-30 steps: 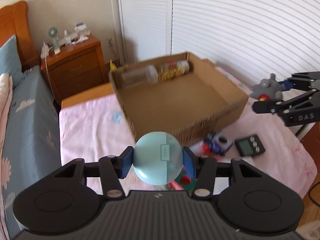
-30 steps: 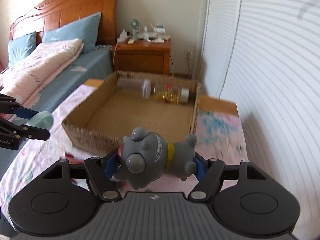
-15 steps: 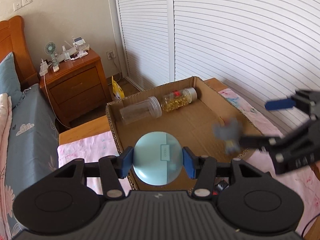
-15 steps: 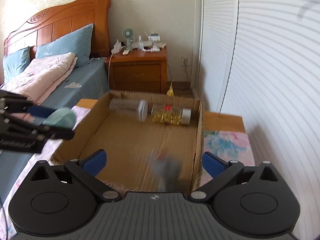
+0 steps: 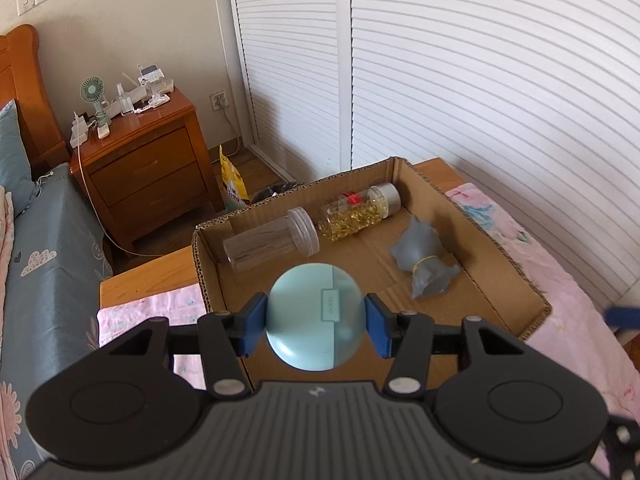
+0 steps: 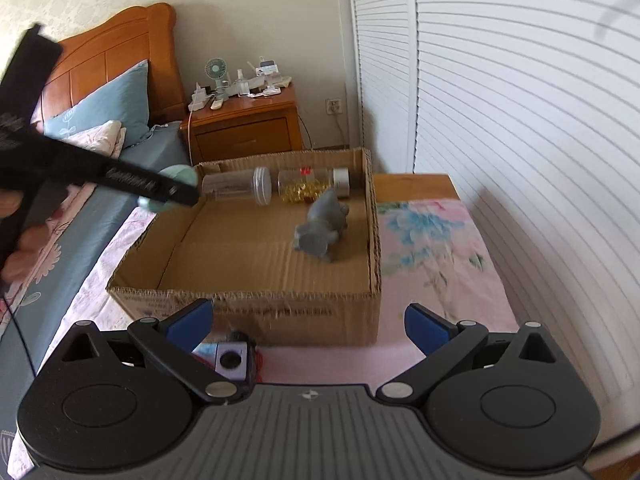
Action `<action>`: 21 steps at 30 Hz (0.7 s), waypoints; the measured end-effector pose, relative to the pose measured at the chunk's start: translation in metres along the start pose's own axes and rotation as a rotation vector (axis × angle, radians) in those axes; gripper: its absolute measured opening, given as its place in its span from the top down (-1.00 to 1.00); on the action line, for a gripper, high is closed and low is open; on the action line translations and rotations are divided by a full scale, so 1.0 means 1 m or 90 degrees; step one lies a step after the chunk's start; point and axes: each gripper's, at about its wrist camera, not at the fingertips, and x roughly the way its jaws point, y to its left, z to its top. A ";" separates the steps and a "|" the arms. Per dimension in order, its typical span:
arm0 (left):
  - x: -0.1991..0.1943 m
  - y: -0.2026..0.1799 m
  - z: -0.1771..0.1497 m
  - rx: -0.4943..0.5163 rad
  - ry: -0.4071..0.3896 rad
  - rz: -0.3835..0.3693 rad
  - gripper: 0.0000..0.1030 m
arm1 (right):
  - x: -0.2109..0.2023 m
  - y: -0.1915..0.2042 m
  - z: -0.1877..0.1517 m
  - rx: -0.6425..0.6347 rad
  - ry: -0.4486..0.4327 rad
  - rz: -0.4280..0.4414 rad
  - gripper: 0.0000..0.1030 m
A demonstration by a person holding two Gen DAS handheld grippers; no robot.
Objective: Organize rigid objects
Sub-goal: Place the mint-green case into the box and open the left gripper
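While the left gripper (image 5: 316, 322) clamps the round blue case (image 5: 316, 316), carry it over the cardboard box (image 5: 532, 300) floor before letting go; right gripper (image 6: 308, 322) gapes wide, empty.

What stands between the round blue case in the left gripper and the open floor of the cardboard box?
Nothing visible. The round blue case hangs over bare floor at the near end of the cardboard box; the clear jar, capsule bottle and grey toy lie farther back.

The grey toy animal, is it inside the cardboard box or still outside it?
Inside. The grey toy animal lies on the floor of the cardboard box, near the capsule bottle, and the right gripper is open and empty.
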 end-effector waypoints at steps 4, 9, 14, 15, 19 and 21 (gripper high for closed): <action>0.019 0.002 0.007 -0.004 0.018 0.010 0.00 | -0.005 -0.006 -0.011 0.018 0.001 -0.013 -1.00; 0.045 0.006 0.007 -0.022 0.050 0.020 0.00 | -0.007 -0.016 -0.017 0.037 0.008 -0.022 -1.00; 0.058 0.012 0.005 -0.039 0.064 0.033 0.00 | -0.011 -0.024 -0.017 0.052 0.001 -0.026 -1.00; 0.058 0.013 0.006 -0.043 0.058 0.038 0.00 | -0.011 -0.024 -0.017 0.053 0.000 -0.026 -1.00; 0.052 0.014 0.012 -0.043 0.035 0.062 -0.35 | -0.012 -0.024 -0.019 0.052 0.000 -0.028 -1.00; 0.046 0.015 0.013 -0.053 0.026 0.063 -0.66 | -0.013 -0.025 -0.019 0.052 0.000 -0.028 -1.00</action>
